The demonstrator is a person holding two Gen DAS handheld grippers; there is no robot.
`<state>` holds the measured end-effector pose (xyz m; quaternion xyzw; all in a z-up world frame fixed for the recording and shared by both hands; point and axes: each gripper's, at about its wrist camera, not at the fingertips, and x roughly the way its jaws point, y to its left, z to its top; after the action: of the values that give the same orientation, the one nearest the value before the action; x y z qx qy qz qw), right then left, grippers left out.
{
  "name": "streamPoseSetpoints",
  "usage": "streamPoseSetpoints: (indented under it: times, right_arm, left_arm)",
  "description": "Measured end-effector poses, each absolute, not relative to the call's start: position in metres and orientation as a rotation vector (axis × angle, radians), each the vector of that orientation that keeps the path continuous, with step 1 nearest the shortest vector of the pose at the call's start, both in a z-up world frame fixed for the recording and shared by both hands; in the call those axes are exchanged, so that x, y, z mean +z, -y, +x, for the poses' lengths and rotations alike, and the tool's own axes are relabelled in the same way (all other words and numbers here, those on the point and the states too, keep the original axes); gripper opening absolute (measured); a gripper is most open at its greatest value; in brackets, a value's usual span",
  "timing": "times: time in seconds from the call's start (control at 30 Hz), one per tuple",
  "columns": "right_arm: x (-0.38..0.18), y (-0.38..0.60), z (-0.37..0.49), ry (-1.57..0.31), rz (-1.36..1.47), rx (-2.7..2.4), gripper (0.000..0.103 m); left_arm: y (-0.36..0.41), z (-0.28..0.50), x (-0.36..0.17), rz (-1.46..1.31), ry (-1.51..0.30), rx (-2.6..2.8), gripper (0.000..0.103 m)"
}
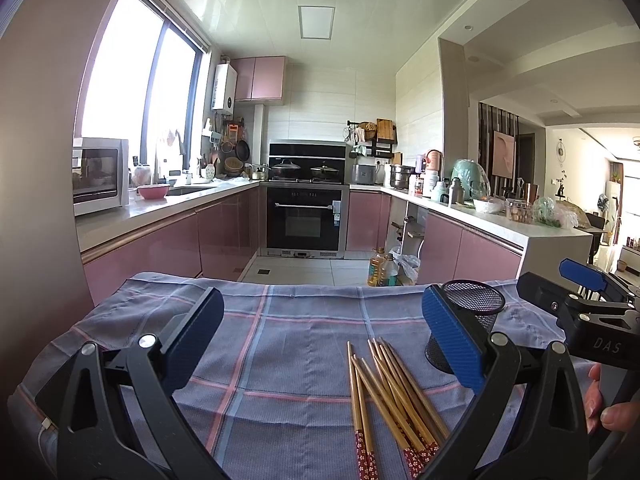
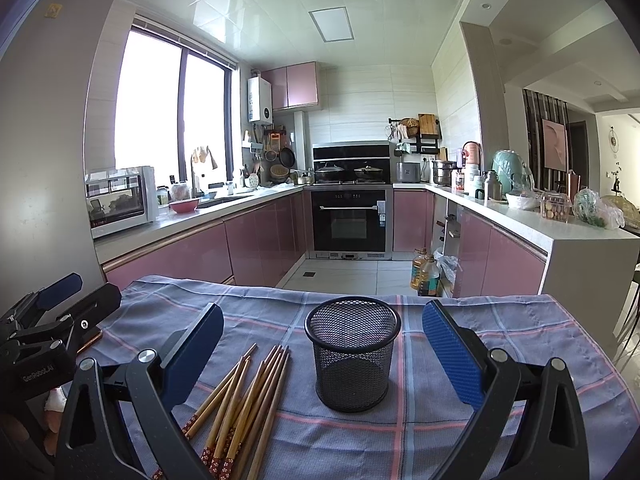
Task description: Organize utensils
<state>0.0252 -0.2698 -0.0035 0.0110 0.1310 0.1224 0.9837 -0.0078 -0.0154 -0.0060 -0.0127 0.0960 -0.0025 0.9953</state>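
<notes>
Several bamboo chopsticks (image 1: 394, 396) with red patterned ends lie in a loose bundle on the blue checked tablecloth (image 1: 280, 344). A black mesh cup (image 2: 352, 354) stands upright and empty just right of them. My left gripper (image 1: 322, 334) hovers open above the cloth, the chopsticks lying near its right finger. My right gripper (image 2: 322, 338) is open too, with the mesh cup standing between its fingers and the chopsticks (image 2: 240, 400) by its left finger. In the left wrist view the cup (image 1: 472, 320) is half hidden behind the right finger.
The table ends just beyond the cup, with tiled floor and oil bottles (image 2: 426, 272) behind. Pink kitchen cabinets (image 2: 260, 236) and an oven (image 2: 348, 220) stand farther back. The other gripper (image 1: 588, 312) and a person's fingers (image 1: 612, 404) show at the right edge.
</notes>
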Motion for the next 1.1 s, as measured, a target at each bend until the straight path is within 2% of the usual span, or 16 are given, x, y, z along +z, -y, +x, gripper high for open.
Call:
streamPoseSetpoints:
  times: [1.1]
  right_arm:
    - [-0.0058, 0.2704, 0.0249, -0.283, 0.026, 0.261, 0.096]
  left_arm:
    - [0.0132, -0.0044, -0.0083, -0.029, -0.232, 0.000, 0.098]
